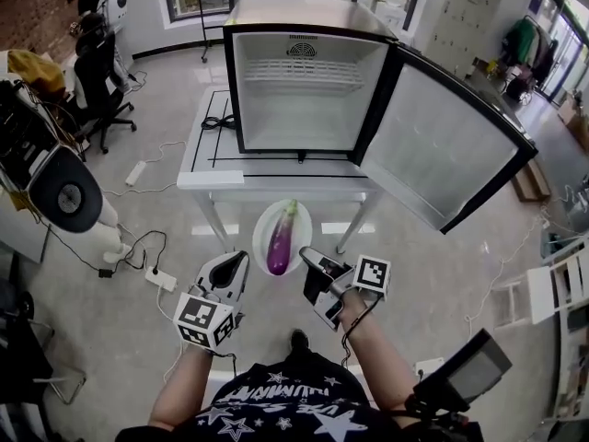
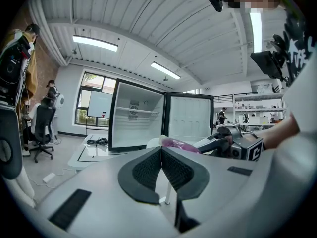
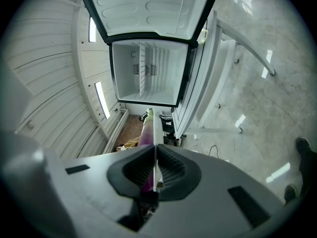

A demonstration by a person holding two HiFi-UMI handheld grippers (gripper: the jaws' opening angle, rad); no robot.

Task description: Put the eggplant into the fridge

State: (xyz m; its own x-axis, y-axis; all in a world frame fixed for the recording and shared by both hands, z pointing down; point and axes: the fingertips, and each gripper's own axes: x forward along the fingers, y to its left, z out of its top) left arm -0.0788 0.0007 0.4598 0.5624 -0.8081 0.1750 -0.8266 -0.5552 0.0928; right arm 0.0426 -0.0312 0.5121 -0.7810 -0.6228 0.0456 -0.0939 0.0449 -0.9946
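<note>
A purple eggplant [image 1: 281,239] lies on a white plate [image 1: 261,233] that hangs in the air in front of the table. My right gripper [image 1: 308,261] is shut on the plate's right rim. In the right gripper view the rim [image 3: 154,133] runs edge-on between the jaws, with the eggplant [image 3: 146,133] beside it. My left gripper [image 1: 241,263] is shut and empty, just left of the plate and below it. Its view shows the eggplant [image 2: 178,144] past its closed jaws. The small fridge [image 1: 304,81] stands on the white table [image 1: 213,159], its door [image 1: 442,145] swung wide to the right and its inside bare.
A black cable [image 1: 219,122] lies on the table left of the fridge. A power strip [image 1: 161,279] and cords are on the floor at the left, near a white machine [image 1: 66,196]. An office chair [image 1: 97,90] stands at the far left. A white rack [image 1: 552,288] is at the right.
</note>
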